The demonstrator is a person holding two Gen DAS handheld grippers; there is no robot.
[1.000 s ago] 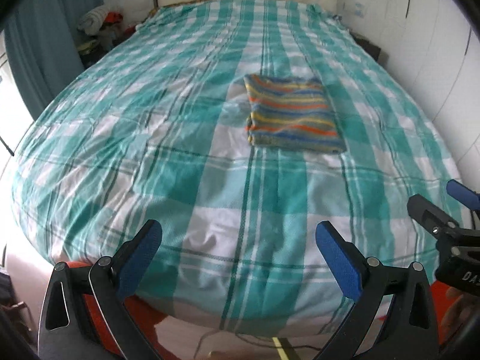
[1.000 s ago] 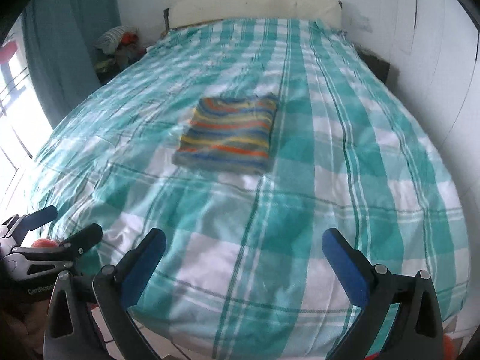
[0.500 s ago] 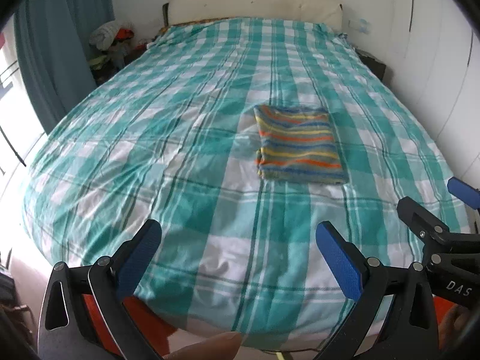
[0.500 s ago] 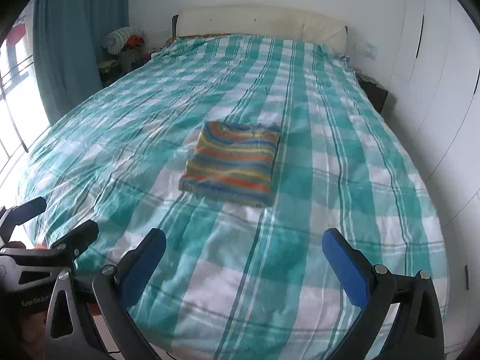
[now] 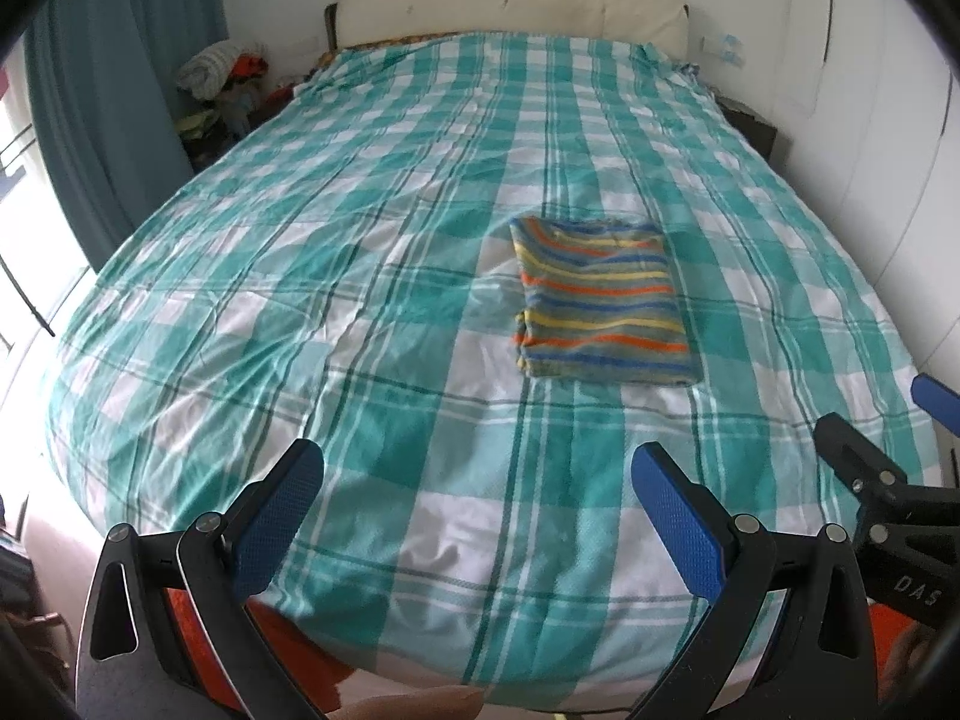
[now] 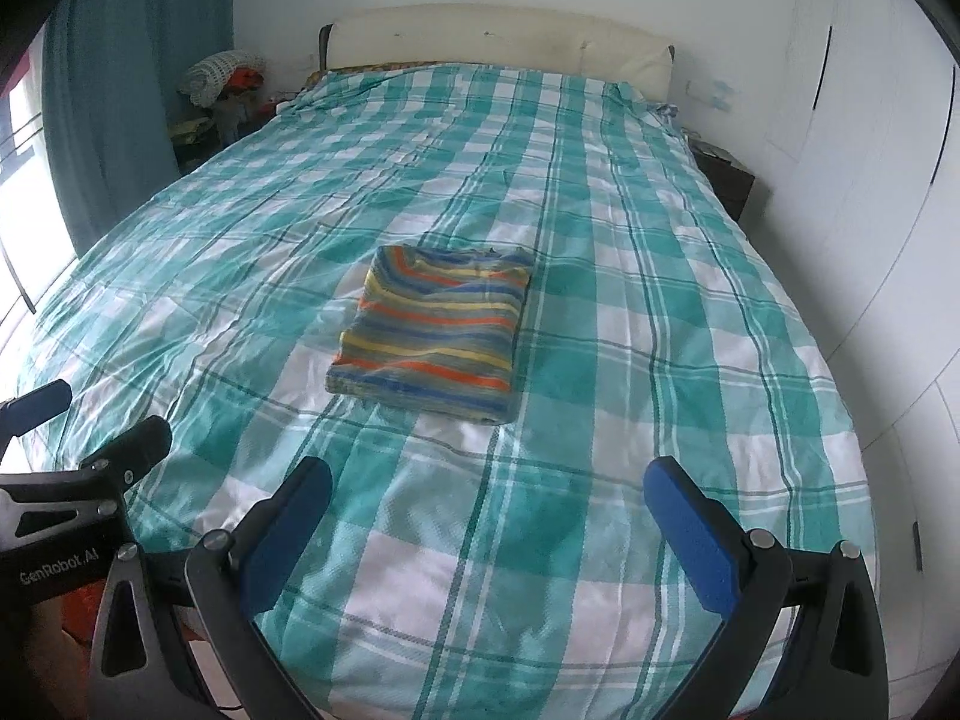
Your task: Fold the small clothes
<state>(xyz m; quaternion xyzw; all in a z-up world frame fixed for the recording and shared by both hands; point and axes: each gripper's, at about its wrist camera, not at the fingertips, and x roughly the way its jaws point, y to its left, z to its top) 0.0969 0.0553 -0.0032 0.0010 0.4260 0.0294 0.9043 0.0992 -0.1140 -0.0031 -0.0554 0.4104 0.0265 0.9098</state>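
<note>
A small striped garment (image 5: 600,300) in grey, orange, yellow and blue lies folded into a neat rectangle on the bed, also seen in the right wrist view (image 6: 435,333). My left gripper (image 5: 474,516) is open and empty above the foot of the bed, well short of the garment. My right gripper (image 6: 489,525) is open and empty, also back at the foot of the bed. Each gripper shows at the edge of the other's view: the right one (image 5: 882,468) and the left one (image 6: 78,426).
The bed (image 5: 360,240) has a green and white checked sheet and a cream headboard (image 6: 498,48). A teal curtain (image 5: 120,90) and a pile of things (image 5: 222,72) stand at the left. White wardrobe doors (image 6: 870,180) and a dark bedside table (image 6: 726,180) are at the right.
Both grippers have pulled back and risen away from the bed, so the folded garment looks farther off. The garment has not moved. Both grippers stayed open.
</note>
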